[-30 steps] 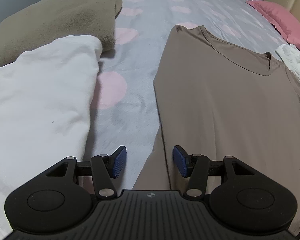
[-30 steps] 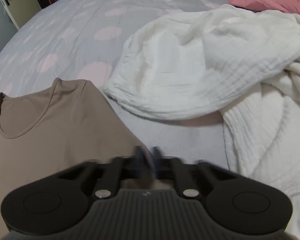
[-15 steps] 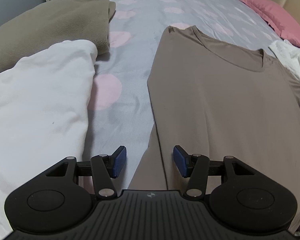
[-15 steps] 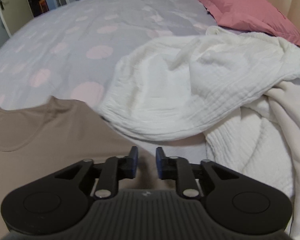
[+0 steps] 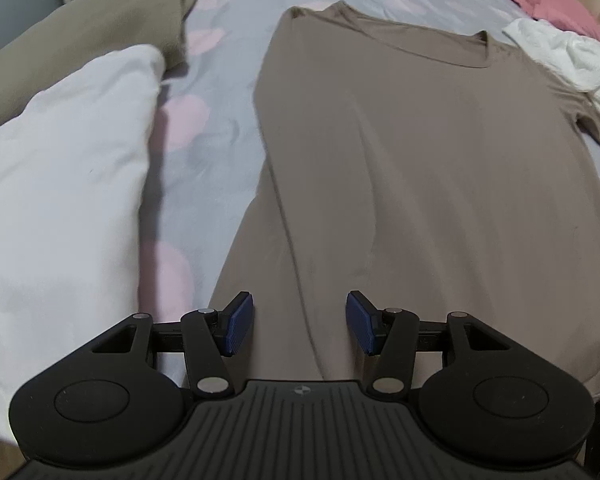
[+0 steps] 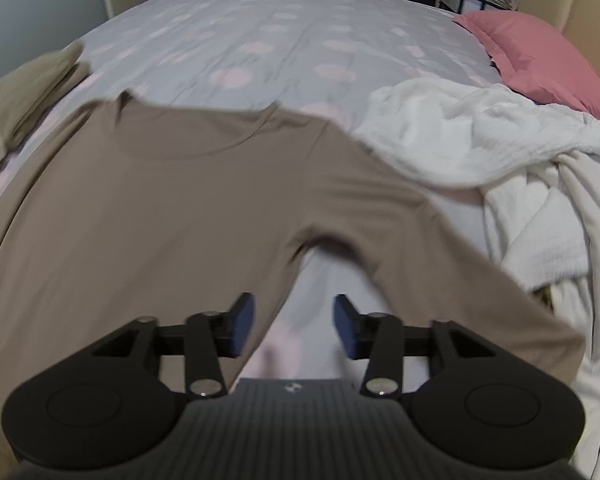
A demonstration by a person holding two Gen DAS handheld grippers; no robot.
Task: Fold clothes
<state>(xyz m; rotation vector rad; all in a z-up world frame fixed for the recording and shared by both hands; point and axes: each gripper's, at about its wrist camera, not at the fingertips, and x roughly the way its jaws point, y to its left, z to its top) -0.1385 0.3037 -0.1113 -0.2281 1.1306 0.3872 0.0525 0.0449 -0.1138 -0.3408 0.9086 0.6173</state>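
Note:
A taupe long-sleeved shirt [image 5: 420, 152] lies flat on the bed, neck away from me. Its left side is folded in over the body. My left gripper [image 5: 300, 322] is open and empty above the shirt's lower left part. In the right wrist view the shirt [image 6: 160, 200] spreads to the left, and its right sleeve [image 6: 460, 264] runs out to the lower right. My right gripper [image 6: 286, 324] is open and empty over the bare sheet between the body and the sleeve.
The bed has a grey sheet with pink dots [image 6: 268, 40]. A white folded garment [image 5: 60, 184] and an olive blanket [image 5: 80, 36] lie to the left. A crumpled white blanket [image 6: 520, 168] and a pink pillow [image 6: 532, 52] lie to the right.
My right gripper has opened, let go of the sleeve and pulled back, so the whole shirt and sleeve now show. My left gripper has drifted right over the shirt, still open.

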